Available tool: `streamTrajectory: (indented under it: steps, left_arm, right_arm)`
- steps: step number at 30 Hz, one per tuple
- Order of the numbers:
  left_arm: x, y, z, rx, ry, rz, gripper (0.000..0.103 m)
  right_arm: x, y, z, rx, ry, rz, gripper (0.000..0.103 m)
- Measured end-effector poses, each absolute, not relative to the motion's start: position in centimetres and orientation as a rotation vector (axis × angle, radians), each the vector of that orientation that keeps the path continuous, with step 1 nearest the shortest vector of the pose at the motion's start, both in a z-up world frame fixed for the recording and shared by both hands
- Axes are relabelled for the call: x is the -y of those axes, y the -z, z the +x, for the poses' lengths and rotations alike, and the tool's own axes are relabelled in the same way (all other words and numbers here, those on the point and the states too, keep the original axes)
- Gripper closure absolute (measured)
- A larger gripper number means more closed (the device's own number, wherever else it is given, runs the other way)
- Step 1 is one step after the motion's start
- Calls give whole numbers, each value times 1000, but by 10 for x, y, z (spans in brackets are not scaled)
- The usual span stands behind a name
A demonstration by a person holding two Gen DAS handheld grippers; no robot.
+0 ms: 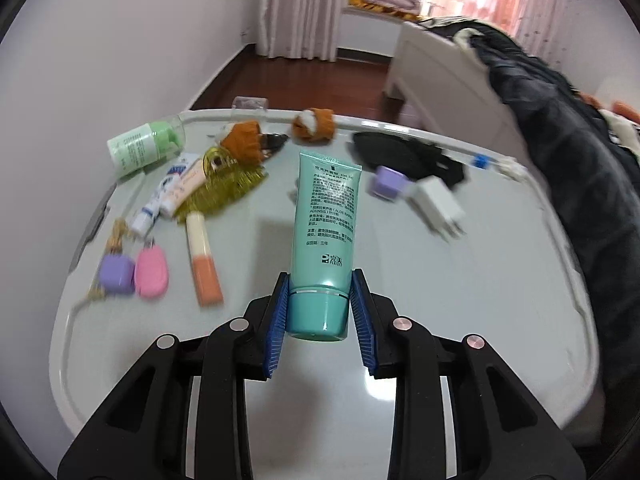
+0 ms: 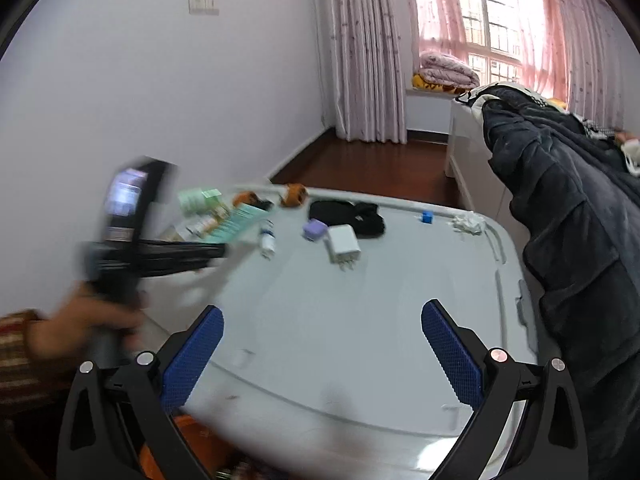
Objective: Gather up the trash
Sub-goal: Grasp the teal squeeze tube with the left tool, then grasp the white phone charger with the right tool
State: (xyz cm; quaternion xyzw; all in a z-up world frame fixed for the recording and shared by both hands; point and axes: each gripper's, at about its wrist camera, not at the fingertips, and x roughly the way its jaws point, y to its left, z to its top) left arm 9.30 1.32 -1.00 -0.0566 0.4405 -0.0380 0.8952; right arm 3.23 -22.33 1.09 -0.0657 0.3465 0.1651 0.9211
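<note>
clutter far left, near tabletop free

A teal plastic tube printed with dark text is clamped between blue ridged pads. Left of the tube, a peach-and-cream stick, a pink oval case and a lilac square case are seen on the pale grey lid.

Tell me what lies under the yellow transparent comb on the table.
The yellow transparent comb rests on the pale grey tabletop. A cream tube overlaps its left edge. Anything beneath its blurred teeth cannot be made out.
</note>
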Motion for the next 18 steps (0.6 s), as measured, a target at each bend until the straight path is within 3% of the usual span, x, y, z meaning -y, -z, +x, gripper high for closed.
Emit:
streamTrajectory:
  steps: [7, 11, 18]
  left_arm:
    - [-8, 8, 68, -863, 152, -150, 73]
    - [-8, 11, 63, -862, 165, -134, 73]
    - [-23, 15, 59, -879, 174, -164, 73]
  right_arm:
    - [185, 27, 136, -765, -333, -229, 5]
    - [163, 60, 192, -801, -288, -291, 11]
    - [146, 93, 238, -854, -258, -283, 14]
